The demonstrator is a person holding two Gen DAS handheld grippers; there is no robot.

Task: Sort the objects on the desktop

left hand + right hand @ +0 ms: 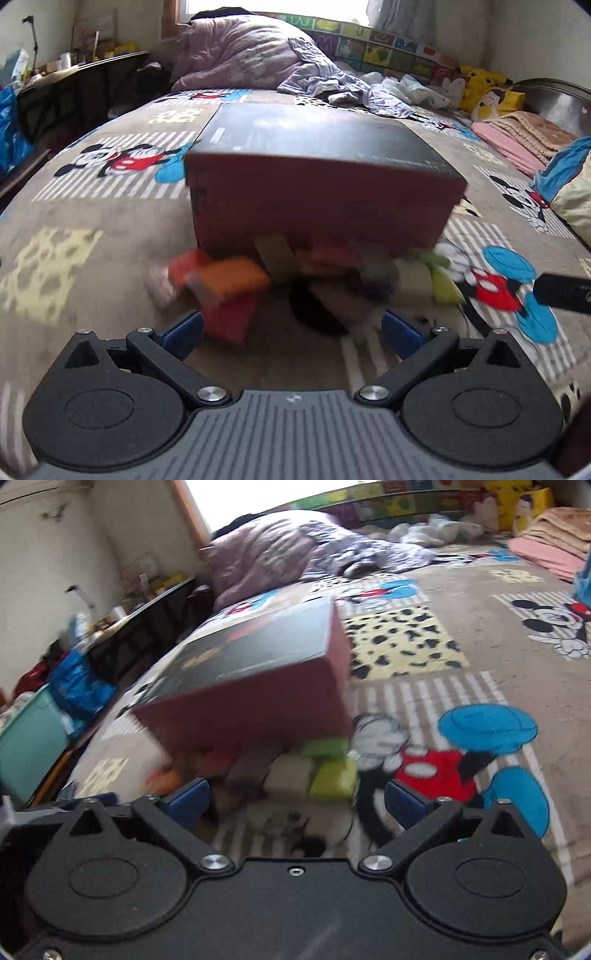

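We see both wrist views low and close over the cartoon-print bedspread (110,229), sharing the dark-lidded red cardboard box (251,698)

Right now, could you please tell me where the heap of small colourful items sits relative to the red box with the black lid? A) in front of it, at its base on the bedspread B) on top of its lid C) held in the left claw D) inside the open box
A: the small colourful items lie on the bedspread against the near base of the closed red box, and the left claw is open and empty.
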